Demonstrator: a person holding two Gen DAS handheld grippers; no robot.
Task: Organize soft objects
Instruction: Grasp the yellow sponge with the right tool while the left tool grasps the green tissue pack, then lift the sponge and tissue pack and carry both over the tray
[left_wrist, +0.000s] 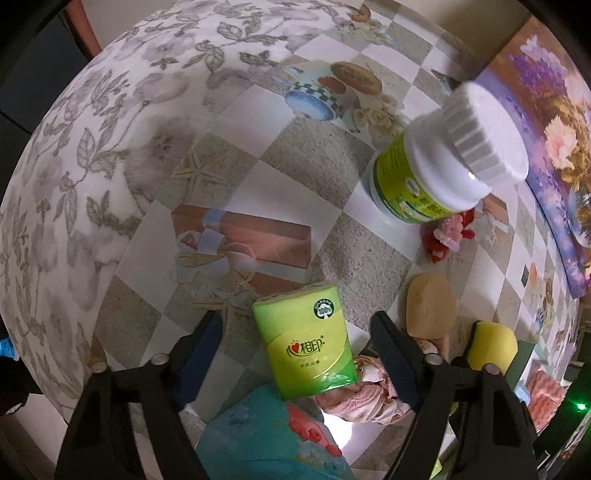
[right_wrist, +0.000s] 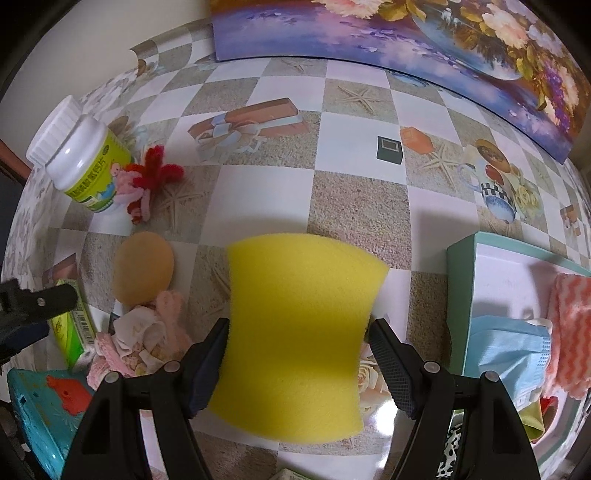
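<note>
A yellow sponge (right_wrist: 299, 332), light and springy, sits pinched at its waist between the right gripper's (right_wrist: 297, 363) fingers, its sides bowed inward. Beside it, the left gripper (left_wrist: 301, 356) hangs fingers spread around a slick, film-wrapped tissue pack (left_wrist: 304, 339), not yet pressing; its long flat sides look the best hold. Beyond lie a crumpled pink cloth (left_wrist: 360, 400), a tan sponge (left_wrist: 430, 308) and a rigid bottle (left_wrist: 436, 162) on the glossy checked table (left_wrist: 229, 155).

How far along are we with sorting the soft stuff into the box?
Done: a blue face mask and a pink cloth lie in the teal box. In hand: the right gripper squeezes the yellow sponge; the left gripper straddles the green tissue pack, open. Left: tan sponge, pink rag pile.
</note>
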